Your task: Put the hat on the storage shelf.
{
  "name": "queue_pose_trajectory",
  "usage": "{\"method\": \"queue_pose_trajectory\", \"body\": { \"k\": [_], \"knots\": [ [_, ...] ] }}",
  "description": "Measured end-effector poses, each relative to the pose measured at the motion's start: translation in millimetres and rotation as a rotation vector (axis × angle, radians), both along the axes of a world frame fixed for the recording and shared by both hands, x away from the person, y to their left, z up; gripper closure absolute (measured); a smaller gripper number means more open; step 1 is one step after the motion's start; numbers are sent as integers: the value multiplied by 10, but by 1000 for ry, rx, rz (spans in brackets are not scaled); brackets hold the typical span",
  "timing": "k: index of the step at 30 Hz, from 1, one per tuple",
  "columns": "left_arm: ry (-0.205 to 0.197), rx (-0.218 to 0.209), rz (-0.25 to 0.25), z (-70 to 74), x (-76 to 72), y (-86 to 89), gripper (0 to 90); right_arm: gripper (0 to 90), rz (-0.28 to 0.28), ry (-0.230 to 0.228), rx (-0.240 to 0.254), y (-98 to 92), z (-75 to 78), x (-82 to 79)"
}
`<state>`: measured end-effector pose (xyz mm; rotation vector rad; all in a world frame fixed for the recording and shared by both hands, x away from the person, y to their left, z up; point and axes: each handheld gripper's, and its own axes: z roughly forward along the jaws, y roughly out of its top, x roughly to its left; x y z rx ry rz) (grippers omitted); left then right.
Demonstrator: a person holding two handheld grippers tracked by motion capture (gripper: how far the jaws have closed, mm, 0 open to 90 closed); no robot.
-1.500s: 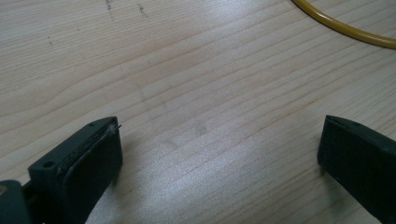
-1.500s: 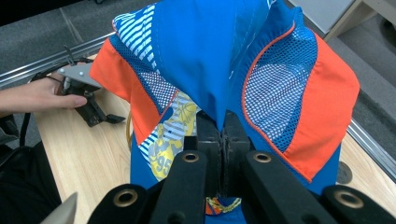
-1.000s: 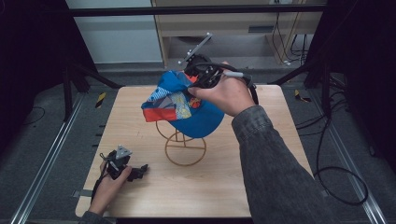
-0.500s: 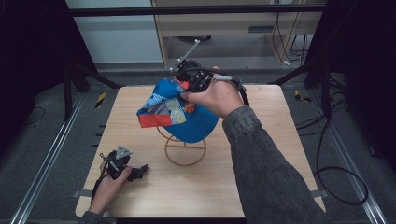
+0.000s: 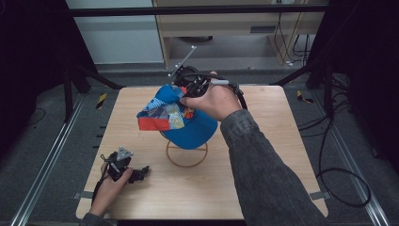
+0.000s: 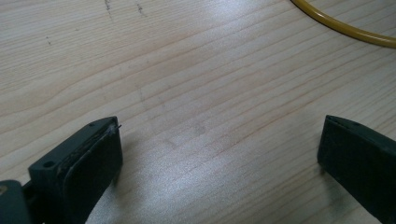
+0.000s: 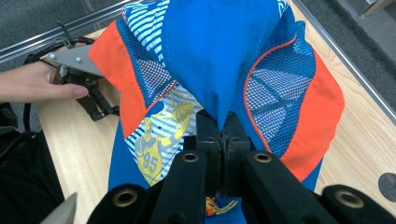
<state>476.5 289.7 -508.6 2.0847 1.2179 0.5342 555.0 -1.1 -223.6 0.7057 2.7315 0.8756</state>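
Lowering the blue cap (image 5: pixel 188 120) onto the yellow wire stand (image 5: pixel 187 154) looks like the step in hand, and it calls for a slow, centred descent. The right gripper (image 7: pixel 223 128) has its jaws pressed together on a pinch of the cap's blue crown fabric, so the cap hangs just ahead of and below those jaws, its orange and striped panels spreading to either side of them in the right gripper view. Directly beneath the gripper, the stand's ring base sits on the wooden table (image 5: pixel 263 183), partly hidden by the hanging cap. Keep the pinch firm until the crown rests on the stand's top, and steer so the hollow of the cap meets the wire rather than its rim, which could tip the light stand. The left gripper (image 5: pixel 128 170) rests on the table well apart from the cap, jaws spread with bare wood between them; it could steady the ring if it shifts
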Motion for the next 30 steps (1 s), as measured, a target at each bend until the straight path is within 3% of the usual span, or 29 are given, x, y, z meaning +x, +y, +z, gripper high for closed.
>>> {"method": "queue_pose_trajectory", "body": {
  "k": [12,22,30],
  "knots": [
    [1,2,-2,1,0,1,0,886,6,6,-1,-3,-58,-7],
    [1,3,-2,1,-2,0,0,873,18,-19,-34,22,-73,-78],
    [1,4,-2,2,-4,-2,0,812,2,-25,-24,-29,-113,-93]
  ]
}}
